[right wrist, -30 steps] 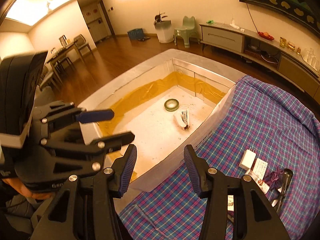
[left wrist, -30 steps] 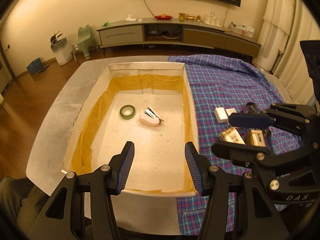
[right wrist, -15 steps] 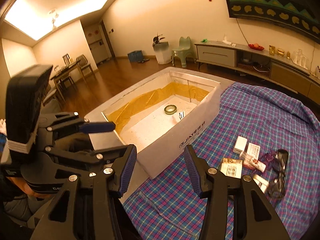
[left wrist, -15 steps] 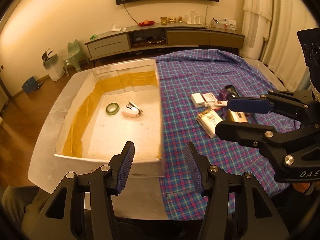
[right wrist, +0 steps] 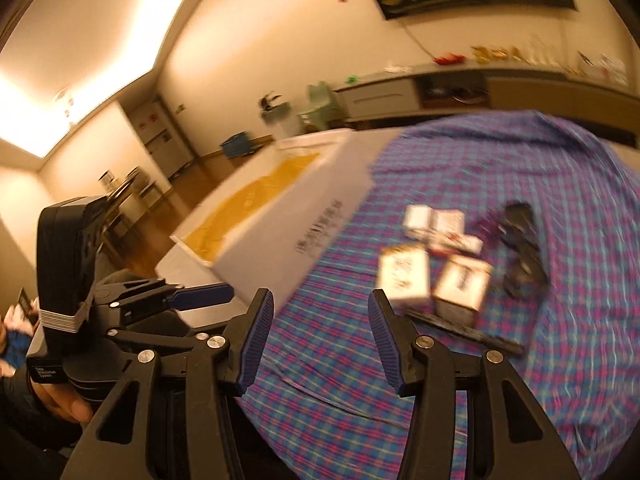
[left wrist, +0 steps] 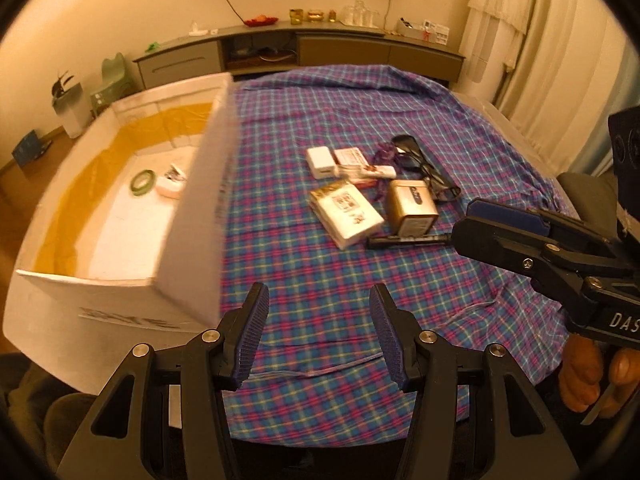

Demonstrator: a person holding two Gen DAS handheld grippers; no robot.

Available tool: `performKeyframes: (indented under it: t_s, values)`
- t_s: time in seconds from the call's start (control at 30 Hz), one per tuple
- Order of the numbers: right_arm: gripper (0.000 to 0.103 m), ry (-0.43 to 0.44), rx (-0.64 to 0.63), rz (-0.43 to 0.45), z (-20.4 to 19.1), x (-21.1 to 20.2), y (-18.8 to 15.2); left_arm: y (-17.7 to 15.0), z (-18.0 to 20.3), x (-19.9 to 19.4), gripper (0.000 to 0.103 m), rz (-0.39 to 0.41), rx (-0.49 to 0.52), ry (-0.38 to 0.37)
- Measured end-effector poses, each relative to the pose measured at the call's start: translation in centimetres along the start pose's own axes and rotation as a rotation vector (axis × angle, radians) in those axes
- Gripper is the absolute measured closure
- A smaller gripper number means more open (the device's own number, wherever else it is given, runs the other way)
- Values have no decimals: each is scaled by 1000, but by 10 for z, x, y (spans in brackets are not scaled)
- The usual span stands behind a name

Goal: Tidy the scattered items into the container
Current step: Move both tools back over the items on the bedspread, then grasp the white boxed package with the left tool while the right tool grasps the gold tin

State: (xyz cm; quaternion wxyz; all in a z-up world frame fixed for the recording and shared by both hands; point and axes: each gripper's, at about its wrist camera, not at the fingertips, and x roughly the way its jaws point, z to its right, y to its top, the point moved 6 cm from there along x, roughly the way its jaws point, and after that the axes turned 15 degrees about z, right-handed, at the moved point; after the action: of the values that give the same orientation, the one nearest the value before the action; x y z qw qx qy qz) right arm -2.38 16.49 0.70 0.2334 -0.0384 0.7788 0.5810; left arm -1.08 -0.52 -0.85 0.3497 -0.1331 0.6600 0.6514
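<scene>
A white foam box with yellow lining stands at the left of the plaid-covered table; a green tape roll and a small stapler lie inside. To its right lie a white charger, small cartons, a gold tin, a black pen and dark glasses. My left gripper is open and empty above the cloth near the front edge. My right gripper is open and empty, short of the cartons. The box shows blurred in the right wrist view.
The plaid cloth covers most of the table. Behind it stand a long low cabinet, a green child chair and curtains. The right wrist view is motion-blurred.
Both grippers have swung right, away from over the box and toward the scattered items on the cloth. Both stay open and empty.
</scene>
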Motion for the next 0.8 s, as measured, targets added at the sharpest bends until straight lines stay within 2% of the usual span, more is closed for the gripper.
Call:
performKeyframes:
  t_s: [0.23, 0.4, 0.47, 0.63, 0.7, 0.77, 0.8]
  values:
    - [52, -149, 96, -23, 65, 0, -12, 2, 28, 44, 48, -46, -6, -48]
    - [52, -264, 97, -33, 94, 6, -17, 10, 32, 79, 47, -70, -48, -54]
    - [52, -270, 96, -85, 103, 7, -22, 15, 29, 95, 47, -77, -80, -45]
    - [51, -253, 117, -124, 105, 30, -21, 26, 18, 133, 44, -99, -167, -27]
    - [42, -247, 108, -125, 98, 42, -18, 28, 18, 146, 44, -109, -181, -26]
    - [41, -253, 74, -131, 91, 54, -16, 30, 18, 157, 44, -117, -187, -19]
    - [41, -287, 46, -137, 91, 59, -16, 29, 17, 161, 44, -119, -189, -9]
